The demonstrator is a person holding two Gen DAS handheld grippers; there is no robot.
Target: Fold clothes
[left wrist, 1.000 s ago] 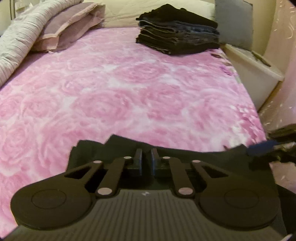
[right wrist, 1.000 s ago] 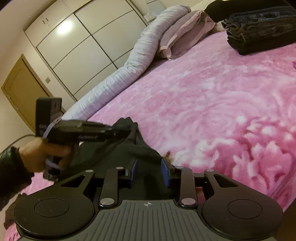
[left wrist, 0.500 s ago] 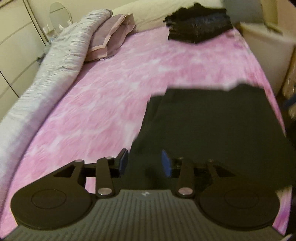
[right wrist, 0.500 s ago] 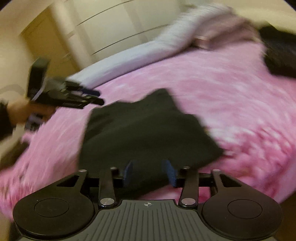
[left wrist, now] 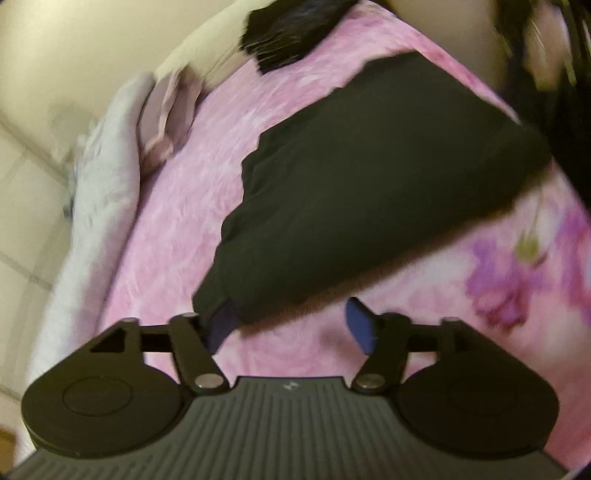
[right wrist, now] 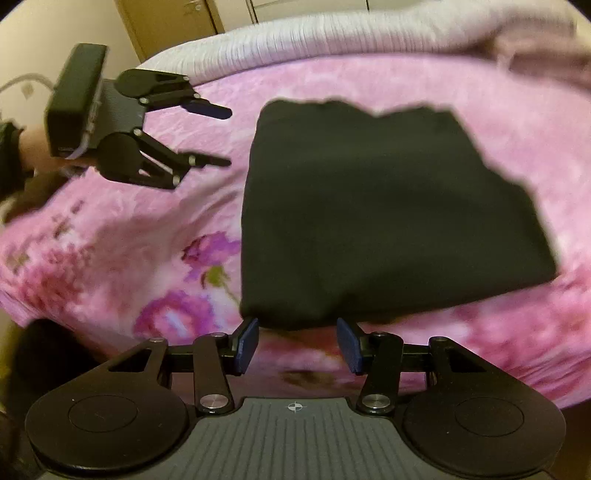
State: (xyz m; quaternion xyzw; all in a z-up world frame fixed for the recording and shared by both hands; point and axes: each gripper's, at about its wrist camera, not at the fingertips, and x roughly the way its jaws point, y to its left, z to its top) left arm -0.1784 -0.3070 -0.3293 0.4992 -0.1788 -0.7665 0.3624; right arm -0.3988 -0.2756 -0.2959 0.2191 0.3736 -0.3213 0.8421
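The folded black cloth garment [right wrist: 388, 206] is lying flat on the pink rose-patterned bed cover [right wrist: 498, 122], the left claw [left wrist: 291, 325] is opening clear of it, the right claw [right wrist: 297, 345] is hanging released at its near edge, so pulling back gently should be keeping the fold tidy.

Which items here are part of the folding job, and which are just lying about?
In the job: black garment, folded on the pink bedspread; left gripper, fingers opening; right gripper; dark folded stack.
Lying about: grey quilt; pillow.

Black garment [right wrist: 388, 214] — pink rose-print blanket [right wrist: 480, 92] — blue-padded jaws.
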